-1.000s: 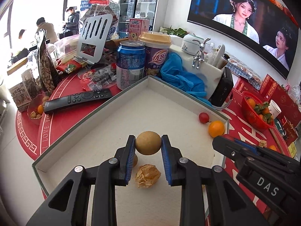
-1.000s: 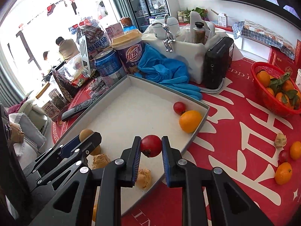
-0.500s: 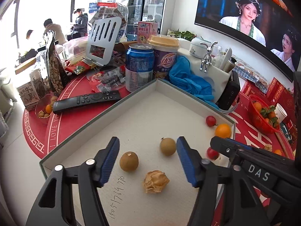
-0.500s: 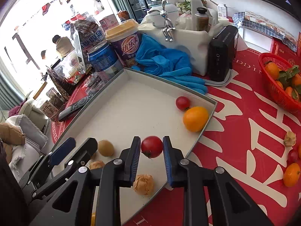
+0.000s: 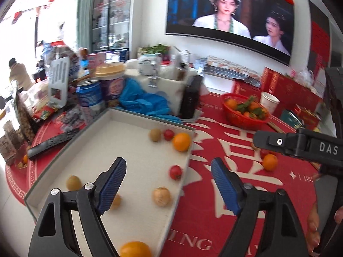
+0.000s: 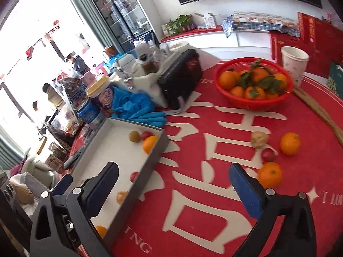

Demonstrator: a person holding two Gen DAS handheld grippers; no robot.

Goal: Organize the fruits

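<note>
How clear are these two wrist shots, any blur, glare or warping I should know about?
Left wrist view: motion blur smears the soda can and blue gloves; the windows at left are blown out white. Right wrist view: sharper, the red basket reads clearly, though the window side is overexposed. Both: fisheye bends the tray edges, with dark corners.

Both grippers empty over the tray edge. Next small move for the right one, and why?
Probably carry the right gripper, jaws just opened and empty, toward the nearest loose orange on the red cloth. Four fruits lie there outside the tray, and this orange sits just beyond its right finger.
</note>
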